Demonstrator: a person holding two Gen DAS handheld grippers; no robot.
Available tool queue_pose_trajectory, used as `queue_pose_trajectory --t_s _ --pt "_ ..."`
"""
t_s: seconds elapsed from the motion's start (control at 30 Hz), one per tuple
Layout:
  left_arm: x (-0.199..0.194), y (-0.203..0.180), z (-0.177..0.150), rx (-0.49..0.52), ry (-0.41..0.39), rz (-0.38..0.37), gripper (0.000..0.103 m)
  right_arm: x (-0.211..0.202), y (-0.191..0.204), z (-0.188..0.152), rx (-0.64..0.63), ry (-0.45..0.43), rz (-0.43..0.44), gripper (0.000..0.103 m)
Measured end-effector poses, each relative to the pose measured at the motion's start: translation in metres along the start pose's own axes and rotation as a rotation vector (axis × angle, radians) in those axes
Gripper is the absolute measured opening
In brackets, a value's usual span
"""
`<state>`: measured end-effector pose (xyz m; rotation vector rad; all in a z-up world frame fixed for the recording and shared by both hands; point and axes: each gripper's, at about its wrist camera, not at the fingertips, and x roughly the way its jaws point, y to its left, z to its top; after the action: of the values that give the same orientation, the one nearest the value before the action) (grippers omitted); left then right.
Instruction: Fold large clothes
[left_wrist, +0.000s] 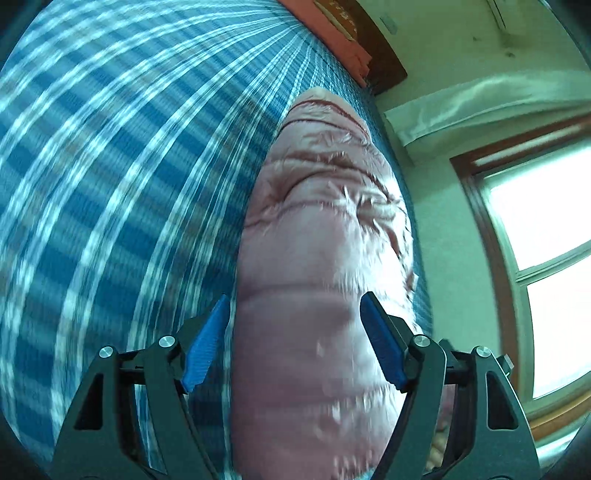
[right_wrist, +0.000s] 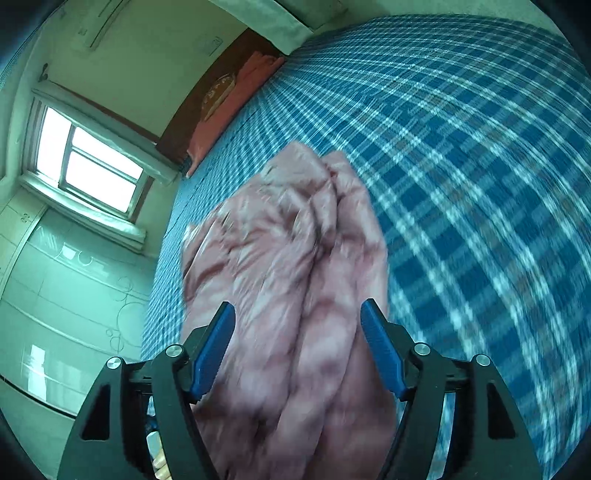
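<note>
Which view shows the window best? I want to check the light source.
The right wrist view: the window appears whole there, frame, sill and panes all visible at the left. The left wrist view catches the window only in part, cut off at the right edge and overexposed.

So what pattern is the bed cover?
Blue and white plaid bed cover, clearest in the right wrist view.

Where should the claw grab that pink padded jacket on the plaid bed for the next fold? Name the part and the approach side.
Probably the near end of the pink padded jacket, from above and in front, as the right claw now points. The jacket lies as a long bundle running away across the plaid bedspread, and its near end already sits between the open pads. The puffy layers call for a deep bite.
</note>
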<state>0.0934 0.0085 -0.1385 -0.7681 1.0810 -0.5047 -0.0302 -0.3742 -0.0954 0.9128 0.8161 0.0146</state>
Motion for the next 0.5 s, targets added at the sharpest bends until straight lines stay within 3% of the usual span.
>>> queue_pose_trajectory --t_s 0.27,0.37,0.4,0.43,0.5 --pt "-0.009 -0.002 -0.027 0.001 -0.014 -0.050 0.080 -0.022 0.019 -0.044 -0.006 0.030 0.083 0.071" --pt "-0.008 -0.002 -0.030 0.017 -0.015 -0.037 0.080 -0.028 0.023 -0.051 -0.046 0.010 0.021 0.071" --pt "-0.008 -0.002 -0.033 0.019 -0.015 -0.031 0.077 -0.025 0.022 -0.052 -0.063 0.018 -0.025 0.068" --pt "-0.008 -0.003 -0.035 0.029 -0.019 -0.014 0.074 -0.022 0.017 -0.053 -0.066 0.029 -0.046 0.050" --pt "-0.008 -0.002 -0.039 0.056 -0.025 0.032 0.063 -0.016 0.007 -0.058 -0.042 0.060 -0.048 0.038"
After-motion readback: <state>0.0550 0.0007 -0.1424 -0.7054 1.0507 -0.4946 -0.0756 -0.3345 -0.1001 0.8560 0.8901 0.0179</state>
